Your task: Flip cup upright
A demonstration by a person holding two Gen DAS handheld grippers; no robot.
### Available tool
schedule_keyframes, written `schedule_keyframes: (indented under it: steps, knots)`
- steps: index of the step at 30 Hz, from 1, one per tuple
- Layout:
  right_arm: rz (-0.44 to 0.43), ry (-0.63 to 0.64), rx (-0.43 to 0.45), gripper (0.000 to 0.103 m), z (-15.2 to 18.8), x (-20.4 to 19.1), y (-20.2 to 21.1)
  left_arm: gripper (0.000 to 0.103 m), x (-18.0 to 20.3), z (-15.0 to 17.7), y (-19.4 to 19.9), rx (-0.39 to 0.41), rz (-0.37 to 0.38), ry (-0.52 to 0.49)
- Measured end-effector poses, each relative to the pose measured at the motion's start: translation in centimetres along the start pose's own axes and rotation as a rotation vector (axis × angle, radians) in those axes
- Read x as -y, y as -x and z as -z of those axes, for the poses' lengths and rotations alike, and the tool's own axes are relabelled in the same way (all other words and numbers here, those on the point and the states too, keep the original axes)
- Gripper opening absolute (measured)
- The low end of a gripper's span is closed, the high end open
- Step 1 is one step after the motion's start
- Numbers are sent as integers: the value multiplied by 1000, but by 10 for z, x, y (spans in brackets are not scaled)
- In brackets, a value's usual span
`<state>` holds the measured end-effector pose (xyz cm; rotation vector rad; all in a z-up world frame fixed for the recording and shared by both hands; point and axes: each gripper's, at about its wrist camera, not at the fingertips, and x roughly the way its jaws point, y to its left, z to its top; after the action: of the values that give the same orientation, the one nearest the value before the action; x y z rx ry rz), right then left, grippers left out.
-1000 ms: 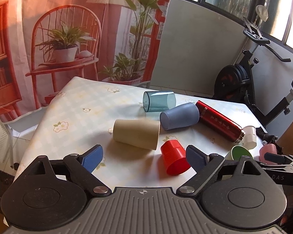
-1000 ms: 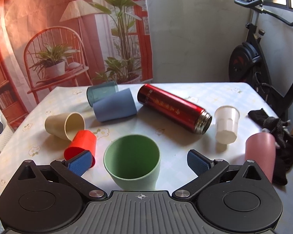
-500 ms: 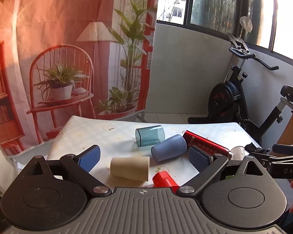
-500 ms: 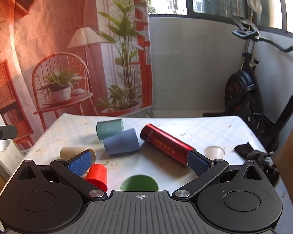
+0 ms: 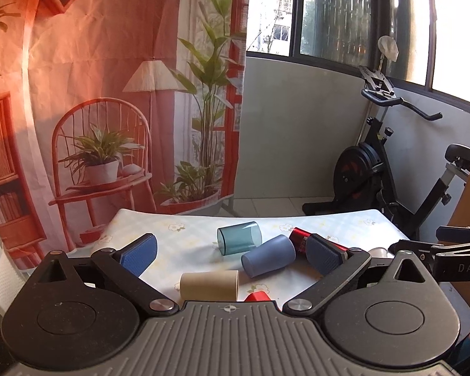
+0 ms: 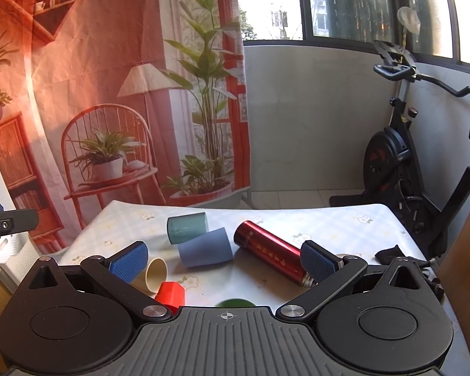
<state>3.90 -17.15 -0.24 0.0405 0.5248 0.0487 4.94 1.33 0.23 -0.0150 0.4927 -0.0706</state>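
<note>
Several cups lie on their sides on the flowered table [image 5: 188, 235]: a teal cup [image 5: 239, 238], a grey-blue cup [image 5: 268, 260], a beige cup [image 5: 210, 286] and a red cup [image 5: 257, 296]. In the right wrist view the same teal [image 6: 187, 227], grey-blue [image 6: 205, 248], beige [image 6: 155, 275] and red [image 6: 169, 294] cups show, and a green cup's rim [image 6: 235, 303] peeks over the gripper body. My left gripper [image 5: 232, 255] is open and empty, held back above the table. My right gripper [image 6: 224, 258] is open and empty too.
A red metal flask [image 6: 271, 257] lies on its side right of the grey-blue cup. A black cloth [image 6: 391, 253] sits at the table's right edge. An exercise bike [image 6: 401, 163] stands behind on the right. A printed curtain [image 5: 109, 94] hangs behind the table.
Both grippers have pulled back and tilted up from the table, so the cups now sit low and small in view. Both stay open. The cups have not moved.
</note>
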Motion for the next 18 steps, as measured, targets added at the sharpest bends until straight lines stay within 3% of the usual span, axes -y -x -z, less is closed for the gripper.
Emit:
schedule_keyframes:
  steps: [18]
  knots:
    - [3, -3, 6, 103, -1, -1, 4, 103, -2, -2, -2, 10, -1, 2]
